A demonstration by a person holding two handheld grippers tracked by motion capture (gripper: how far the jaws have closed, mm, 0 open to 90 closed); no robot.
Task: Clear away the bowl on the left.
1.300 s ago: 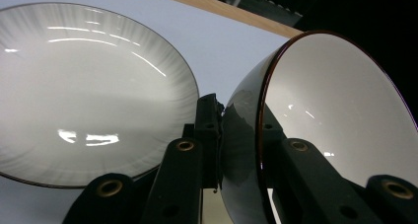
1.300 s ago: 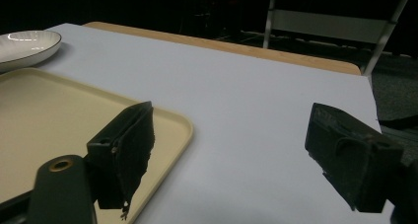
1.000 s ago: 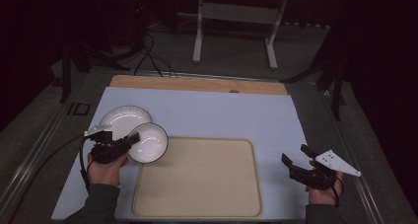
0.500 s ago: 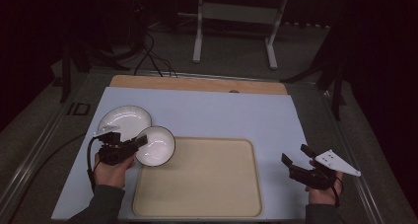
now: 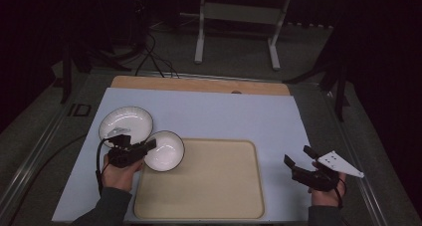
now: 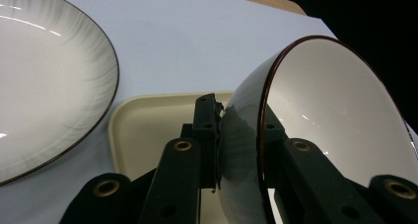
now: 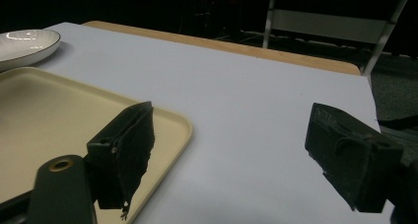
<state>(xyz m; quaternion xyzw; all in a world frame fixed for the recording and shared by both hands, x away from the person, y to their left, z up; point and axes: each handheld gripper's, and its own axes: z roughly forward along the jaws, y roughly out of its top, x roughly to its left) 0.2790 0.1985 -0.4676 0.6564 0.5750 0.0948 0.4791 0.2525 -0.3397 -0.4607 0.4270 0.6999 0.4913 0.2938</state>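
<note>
My left gripper (image 5: 149, 146) is shut on the left rim of a white bowl with a dark edge (image 5: 166, 150). The bowl sits over the tray's far left corner. In the left gripper view one jaw lies against the bowl's (image 6: 335, 110) grey outer wall and the other is inside it. A white plate (image 5: 125, 122) lies on the blue mat just beyond my left hand. A cream tray (image 5: 209, 186) takes up the near middle. My right gripper (image 5: 297, 155) stands open over the mat to the right of the tray, with nothing between its jaws (image 7: 229, 130).
A wooden strip (image 5: 199, 84) runs along the mat's far edge. Bare blue mat (image 5: 239, 116) stretches between plate, tray and far edge. Cables and a metal stand (image 5: 236, 32) are on the dark floor beyond the table. The plate (image 7: 24, 41) and tray (image 7: 49, 110) also show in the right gripper view.
My left hand has carried the bowl a little to the right and nearer, from beside the plate to the tray's corner. The right hand has stayed still.
</note>
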